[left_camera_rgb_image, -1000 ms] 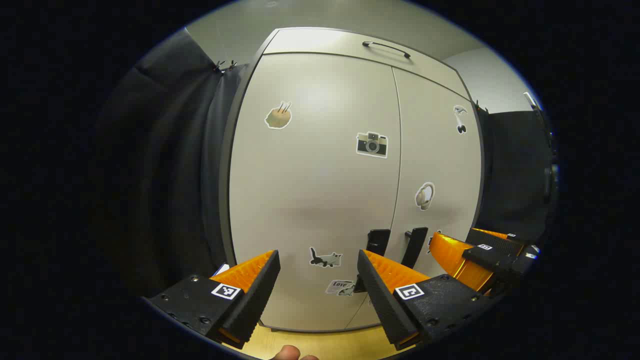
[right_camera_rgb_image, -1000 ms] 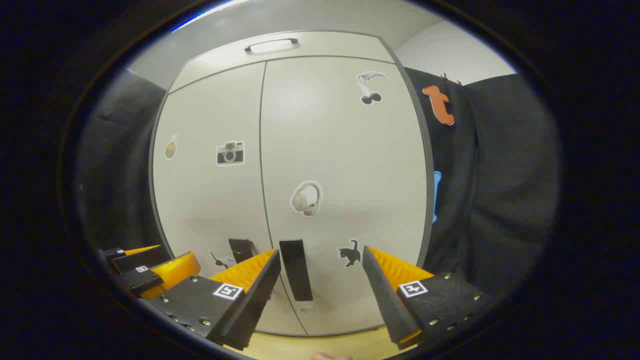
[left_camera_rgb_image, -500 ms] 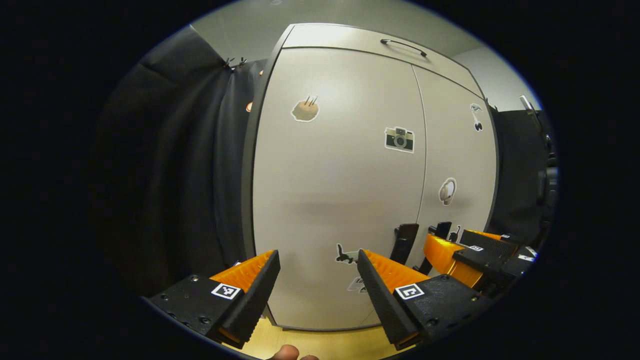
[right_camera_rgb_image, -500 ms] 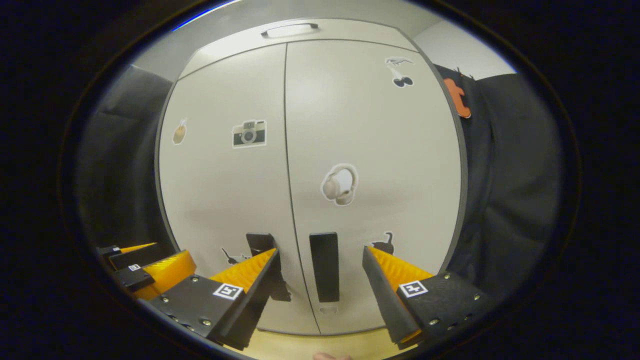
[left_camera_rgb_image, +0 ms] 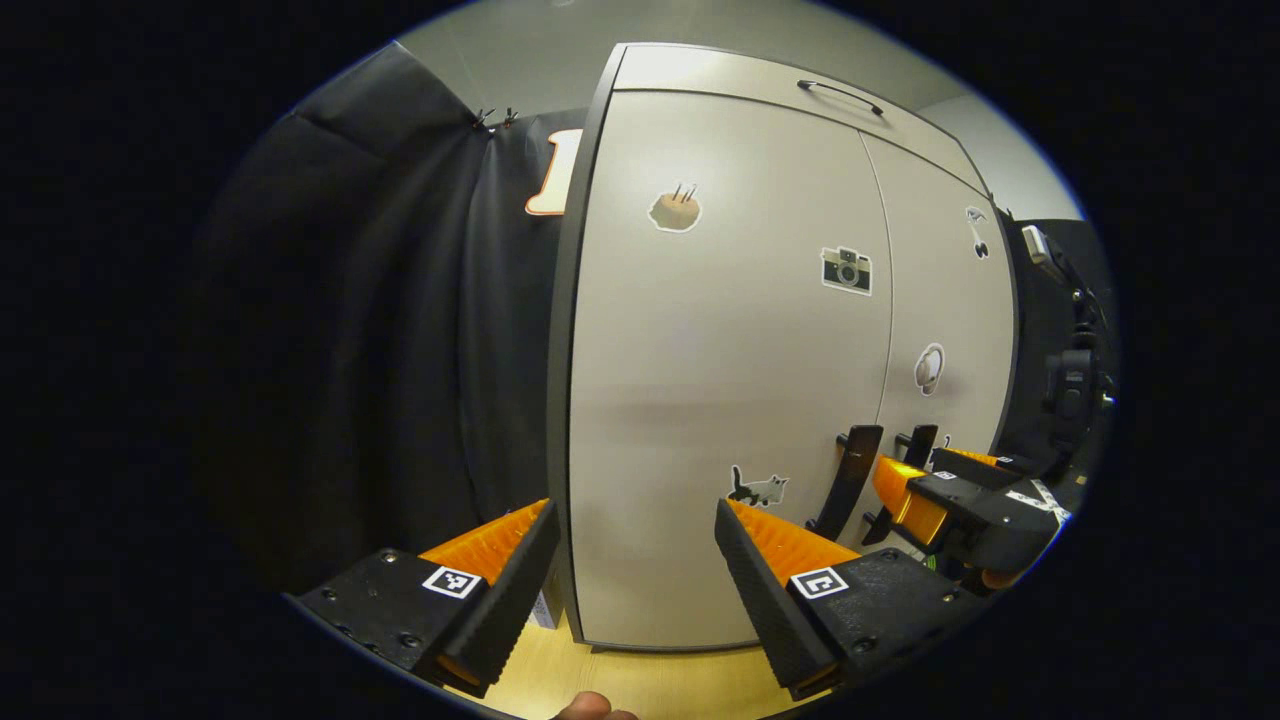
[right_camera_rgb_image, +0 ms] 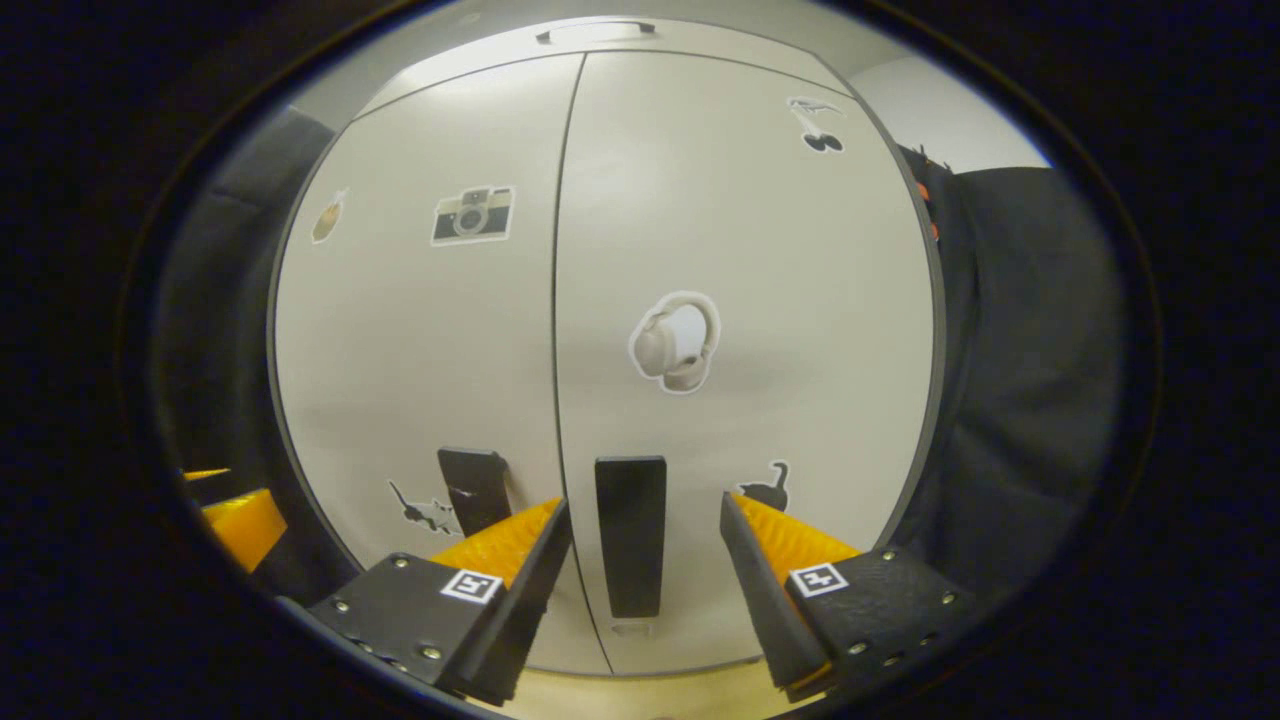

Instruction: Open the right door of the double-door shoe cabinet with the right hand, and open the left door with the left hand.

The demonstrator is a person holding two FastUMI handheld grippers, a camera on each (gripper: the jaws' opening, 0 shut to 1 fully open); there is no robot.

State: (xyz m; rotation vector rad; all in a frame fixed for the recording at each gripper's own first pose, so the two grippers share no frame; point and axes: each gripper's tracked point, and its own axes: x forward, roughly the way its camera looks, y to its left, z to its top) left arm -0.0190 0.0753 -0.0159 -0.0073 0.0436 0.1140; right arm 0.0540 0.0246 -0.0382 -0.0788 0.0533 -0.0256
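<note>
The pale grey shoe cabinet stands with both doors closed. In the right gripper view the right door (right_camera_rgb_image: 760, 250) carries a black vertical handle (right_camera_rgb_image: 631, 535), which lies between the two fingers of my open right gripper (right_camera_rgb_image: 645, 570), without visible contact. The left door (right_camera_rgb_image: 410, 330) has its own black handle (right_camera_rgb_image: 474, 487) just left of the seam. In the left gripper view my left gripper (left_camera_rgb_image: 637, 560) is open and faces the left door's (left_camera_rgb_image: 720, 350) outer edge, with that door's handle (left_camera_rgb_image: 850, 480) off to its right. The right gripper (left_camera_rgb_image: 960, 500) shows there at the right door's handle (left_camera_rgb_image: 918, 447).
Black cloth walls flank the cabinet on both sides (left_camera_rgb_image: 380, 330) (right_camera_rgb_image: 1010, 400). A top drawer with a bar handle (left_camera_rgb_image: 838, 95) runs above the doors. Light wooden floor (left_camera_rgb_image: 620, 680) lies below the cabinet. A fingertip (left_camera_rgb_image: 585, 706) shows at the bottom edge.
The right gripper has moved closer to the cabinet, bringing the right door's handle between its fingers. The left gripper has swung left, so the cabinet's left edge now sits in front of it.
</note>
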